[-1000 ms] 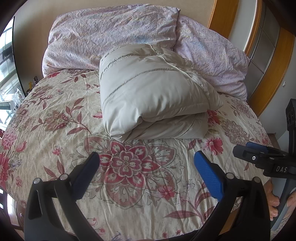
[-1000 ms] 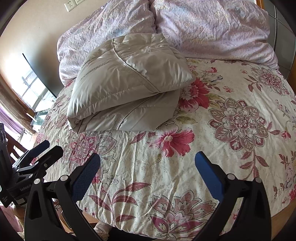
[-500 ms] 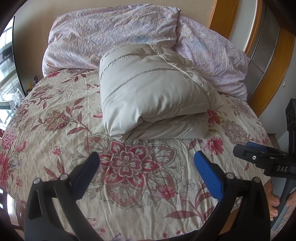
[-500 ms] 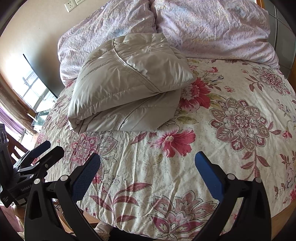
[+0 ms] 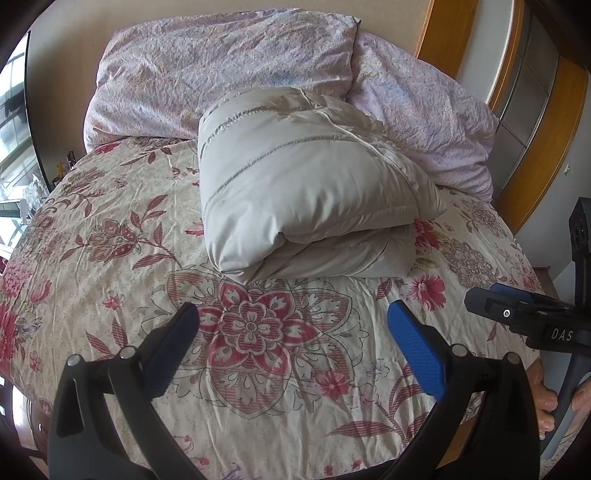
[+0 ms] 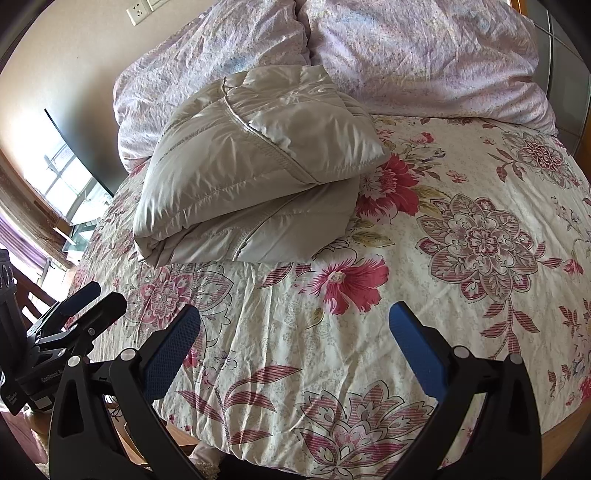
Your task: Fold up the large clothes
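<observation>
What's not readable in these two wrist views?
- Folded beige jacket: its underside and inner layers are hidden by its own top fold, in both views.
- Pillows: their lower front edge is hidden behind the jacket.
- Left gripper, right gripper: their handles are cut off by the bottom edge.
- Wall socket: too small for detail.

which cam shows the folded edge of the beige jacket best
The left wrist view: the beige jacket faces it squarely, its rolled fold and stacked layers plain. The right wrist view shows it at an angle, farther left.
</observation>
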Motion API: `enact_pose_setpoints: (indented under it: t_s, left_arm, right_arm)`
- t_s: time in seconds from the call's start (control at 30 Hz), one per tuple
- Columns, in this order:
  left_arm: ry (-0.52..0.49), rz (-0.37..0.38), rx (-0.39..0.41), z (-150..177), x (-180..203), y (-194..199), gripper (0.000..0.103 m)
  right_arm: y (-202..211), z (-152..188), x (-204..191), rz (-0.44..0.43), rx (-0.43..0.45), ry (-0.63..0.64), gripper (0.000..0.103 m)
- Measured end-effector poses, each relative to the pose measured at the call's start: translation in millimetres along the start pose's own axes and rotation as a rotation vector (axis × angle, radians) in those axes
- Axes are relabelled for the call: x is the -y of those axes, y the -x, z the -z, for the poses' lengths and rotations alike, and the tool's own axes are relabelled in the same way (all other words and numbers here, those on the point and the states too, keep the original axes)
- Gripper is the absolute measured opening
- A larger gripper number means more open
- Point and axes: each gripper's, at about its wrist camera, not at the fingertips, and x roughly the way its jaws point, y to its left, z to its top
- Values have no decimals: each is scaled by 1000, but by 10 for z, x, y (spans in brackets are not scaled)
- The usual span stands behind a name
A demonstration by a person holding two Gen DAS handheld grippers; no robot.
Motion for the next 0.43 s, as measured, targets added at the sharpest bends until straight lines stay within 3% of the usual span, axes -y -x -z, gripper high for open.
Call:
enact_pose_setpoints:
  t_s: [0.43]
  left_arm:
    - [3,-3,-8,4,-9,-21,101]
  right_arm:
    - [-5,-4,4,-2,-2,1,102]
